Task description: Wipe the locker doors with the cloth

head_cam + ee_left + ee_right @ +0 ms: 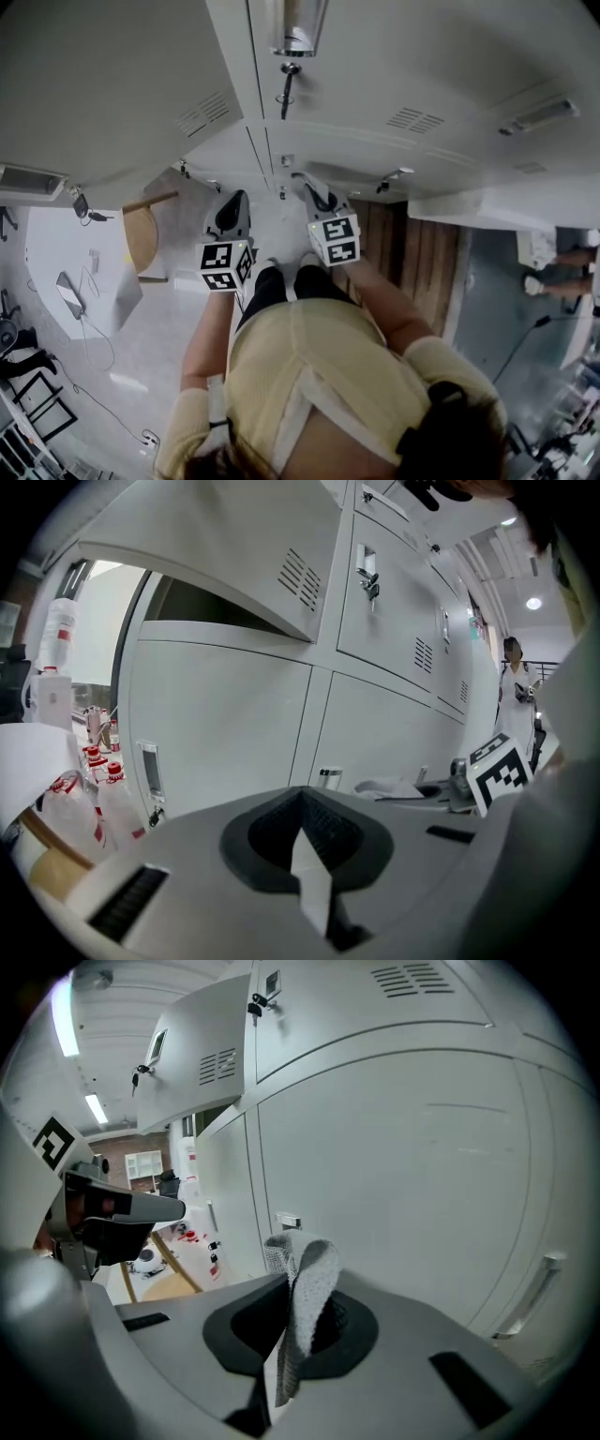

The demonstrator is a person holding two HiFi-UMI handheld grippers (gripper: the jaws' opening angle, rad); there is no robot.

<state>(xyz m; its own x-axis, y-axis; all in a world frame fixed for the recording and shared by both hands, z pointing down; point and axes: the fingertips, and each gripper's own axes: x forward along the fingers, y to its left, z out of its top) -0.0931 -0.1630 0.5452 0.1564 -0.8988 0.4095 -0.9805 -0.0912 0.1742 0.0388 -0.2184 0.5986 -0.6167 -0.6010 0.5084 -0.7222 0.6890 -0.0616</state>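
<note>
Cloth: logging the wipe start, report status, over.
Left gripper shut, empty. Right gripper shut on cloth. Locker door ahead, contact unclear. Nothing in the way.

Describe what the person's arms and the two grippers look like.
The left gripper and right gripper have light grey bodies with black ribbed jaw pads; each carries a white cube printed with black square markers. The person wears a pale yellow top, its sleeves ending near the elbows.

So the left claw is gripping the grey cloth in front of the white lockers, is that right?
Not quite: it is the right claw that grips the grey cloth in front of the white lockers. The right gripper view shows it pinched between the jaws.
</note>
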